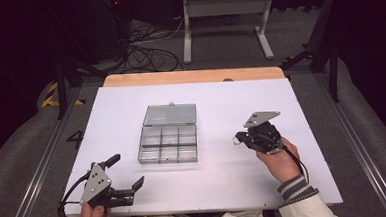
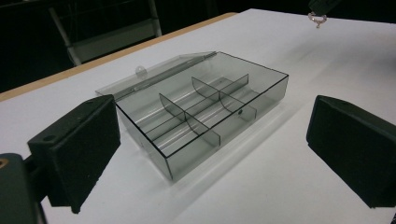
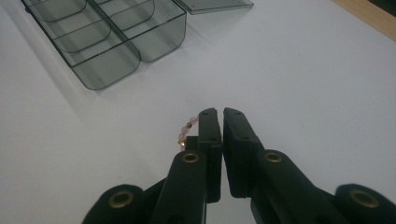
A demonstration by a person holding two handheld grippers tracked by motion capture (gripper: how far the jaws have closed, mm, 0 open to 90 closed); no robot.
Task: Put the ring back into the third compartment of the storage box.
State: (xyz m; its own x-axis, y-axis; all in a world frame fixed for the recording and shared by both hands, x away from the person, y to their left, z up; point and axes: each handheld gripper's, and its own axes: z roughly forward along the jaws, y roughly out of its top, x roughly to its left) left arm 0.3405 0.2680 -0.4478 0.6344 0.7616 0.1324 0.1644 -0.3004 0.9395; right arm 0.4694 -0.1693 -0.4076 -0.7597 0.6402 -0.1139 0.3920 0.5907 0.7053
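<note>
A clear grey compartment box (image 1: 169, 155) lies mid-table, its lid (image 1: 170, 114) folded open flat behind it. My left gripper (image 1: 126, 172) is open near the front left edge, a short way from the box, with nothing between its jaws. In the left gripper view the box (image 2: 219, 156) sits ahead of the open gripper (image 2: 212, 135). My right gripper (image 1: 239, 137), right of the box, is shut on a short string of pink and gold beads (image 1: 236, 142). The beads (image 3: 186, 130) stick out beside the gripper's (image 3: 219, 114) left jaw and also dangle in the left gripper view (image 2: 317, 19).
The white table top (image 1: 215, 97) has a wooden strip (image 1: 194, 77) along its far edge. Beyond it stand a white metal frame (image 1: 224, 21) and loose cables (image 1: 148, 53) on the floor. The box compartments (image 3: 112, 58) look empty.
</note>
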